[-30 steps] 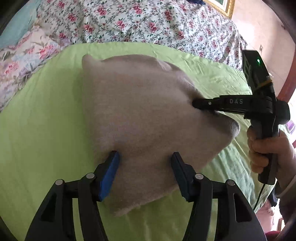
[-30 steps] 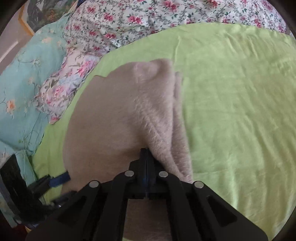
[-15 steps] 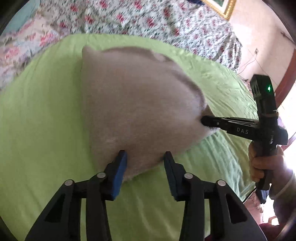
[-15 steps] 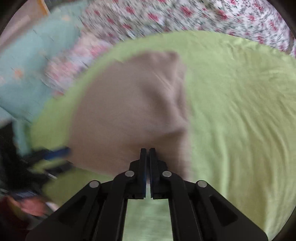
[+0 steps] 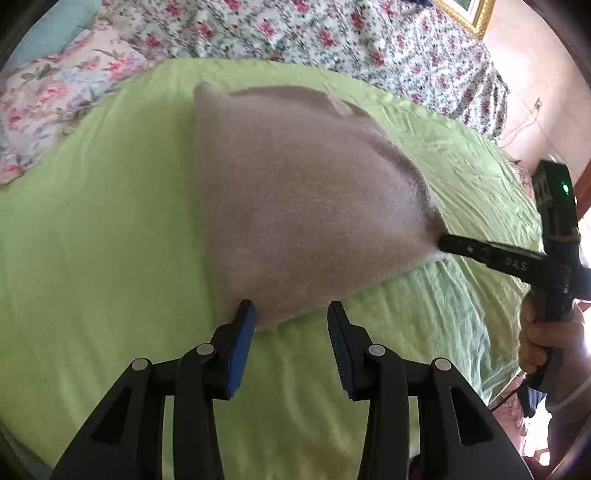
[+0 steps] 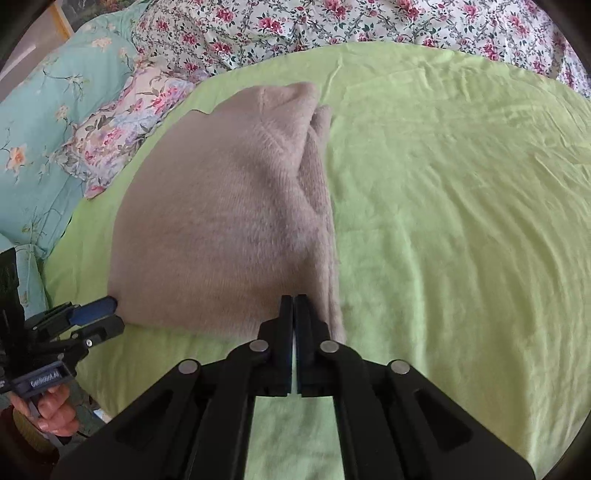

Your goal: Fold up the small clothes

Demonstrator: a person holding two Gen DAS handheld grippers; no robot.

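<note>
I have the beige knitted garment (image 5: 295, 206) lying on the green sheet (image 5: 92, 240) of the bed, well inside its edges, with the flowered bedding (image 6: 369, 22) bunched beyond it. My right hand-held gripper (image 6: 293, 306) has its jaws pressed together on the near right corner of the garment, where a folded strip of knit runs back along the right side; in the left wrist view the same hand-held gripper (image 5: 443, 243) pinches the fabric and draws that corner into a taut point. My left hand-held gripper (image 5: 291, 314) sits at the near left corner with its jaws standing apart; they have just been opening a little, and the hem lies between the blue pads (image 5: 242, 332) without being pressed, as far as I can see. From the right wrist view the left hand-held gripper (image 6: 98, 312) shows just beside that corner, touching or very nearly so. I judge this to be the step of taking both near corners before folding the lower half away from me onto the upper half. The sides look already turned in, so the task seems partway done. Next I need the left jaws to reach a bit further over the hem and close on both layers, matching the right side's hold. Then both hands should lift together and carry the edge evenly, or the fold will skew.
</note>
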